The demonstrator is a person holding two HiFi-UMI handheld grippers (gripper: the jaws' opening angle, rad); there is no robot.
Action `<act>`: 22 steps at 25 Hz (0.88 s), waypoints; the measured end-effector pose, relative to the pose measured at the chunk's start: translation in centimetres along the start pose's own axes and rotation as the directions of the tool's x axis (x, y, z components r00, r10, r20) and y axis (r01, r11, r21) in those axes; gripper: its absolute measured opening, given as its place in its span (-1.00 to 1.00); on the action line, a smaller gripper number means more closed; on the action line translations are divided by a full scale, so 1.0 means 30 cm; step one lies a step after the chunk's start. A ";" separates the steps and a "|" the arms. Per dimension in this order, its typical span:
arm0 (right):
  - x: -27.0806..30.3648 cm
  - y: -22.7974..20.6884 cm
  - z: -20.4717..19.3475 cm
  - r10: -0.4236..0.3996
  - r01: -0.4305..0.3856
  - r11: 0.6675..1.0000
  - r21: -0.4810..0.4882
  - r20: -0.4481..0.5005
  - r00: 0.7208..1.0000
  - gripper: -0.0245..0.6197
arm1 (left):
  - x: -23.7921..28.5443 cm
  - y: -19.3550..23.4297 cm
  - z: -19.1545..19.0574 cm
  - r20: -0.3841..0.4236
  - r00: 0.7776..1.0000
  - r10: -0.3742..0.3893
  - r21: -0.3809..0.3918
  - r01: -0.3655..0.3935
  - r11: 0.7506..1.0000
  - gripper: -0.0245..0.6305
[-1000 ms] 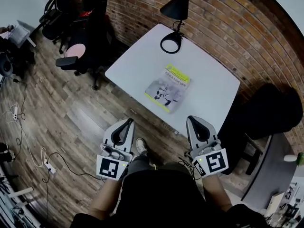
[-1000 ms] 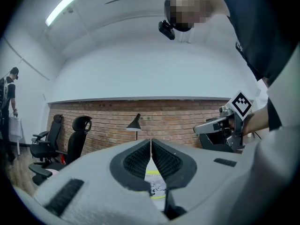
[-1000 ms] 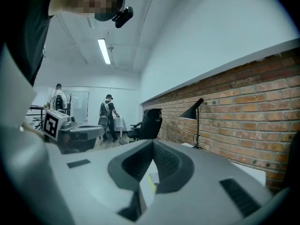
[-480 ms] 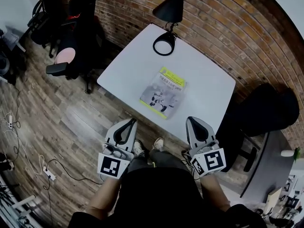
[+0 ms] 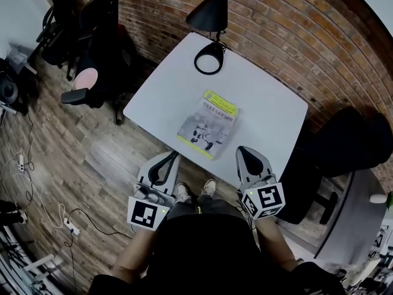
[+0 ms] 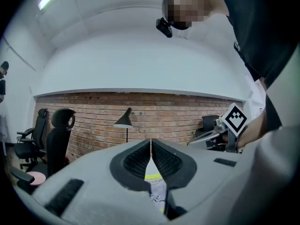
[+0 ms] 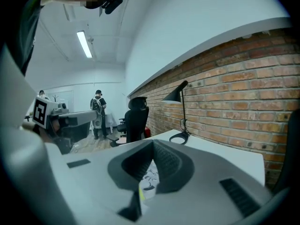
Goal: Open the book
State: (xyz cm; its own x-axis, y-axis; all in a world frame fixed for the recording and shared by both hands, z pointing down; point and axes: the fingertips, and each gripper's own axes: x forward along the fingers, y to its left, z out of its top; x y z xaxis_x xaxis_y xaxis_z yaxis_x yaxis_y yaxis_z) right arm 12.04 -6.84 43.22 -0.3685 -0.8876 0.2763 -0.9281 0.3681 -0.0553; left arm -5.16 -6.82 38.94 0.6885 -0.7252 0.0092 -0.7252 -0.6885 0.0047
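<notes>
Where shut fingers point(image 5: 161, 169) point, closed book point(image 5: 207, 124), apart.

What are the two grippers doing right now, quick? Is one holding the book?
Left gripper: closed, holding nothing.
Right gripper: closed, holding nothing.
The book lies shut on the table, untouched.

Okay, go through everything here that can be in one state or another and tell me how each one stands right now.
book, closed, lying flat on the table, cover up.
left gripper, shut, empty, clear of the book.
right gripper, shut, empty, clear of the book.
desk lamp, upright at the table's far side, no glow visible.
</notes>
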 end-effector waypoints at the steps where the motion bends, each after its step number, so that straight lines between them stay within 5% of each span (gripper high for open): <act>1: 0.006 -0.007 -0.010 0.000 0.000 1.000 0.007 -0.007 1.000 -0.88 | 0.005 -0.001 -0.001 -0.004 1.000 0.000 0.000 0.000 1.000 -0.83; 22: 0.241 -0.116 -0.348 -0.021 0.077 0.957 0.279 -0.197 0.980 -0.77 | 0.005 0.049 -0.098 -0.106 0.994 0.017 -0.017 -0.019 1.000 -0.83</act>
State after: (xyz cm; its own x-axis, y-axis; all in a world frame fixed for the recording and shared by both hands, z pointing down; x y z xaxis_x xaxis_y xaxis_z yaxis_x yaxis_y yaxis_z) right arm 13.15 -11.65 55.45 -0.3313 -0.8234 0.4607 -0.9313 0.2070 -0.2997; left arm -6.14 -7.92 41.89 0.6716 -0.7319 0.1152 -0.7383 -0.6741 0.0214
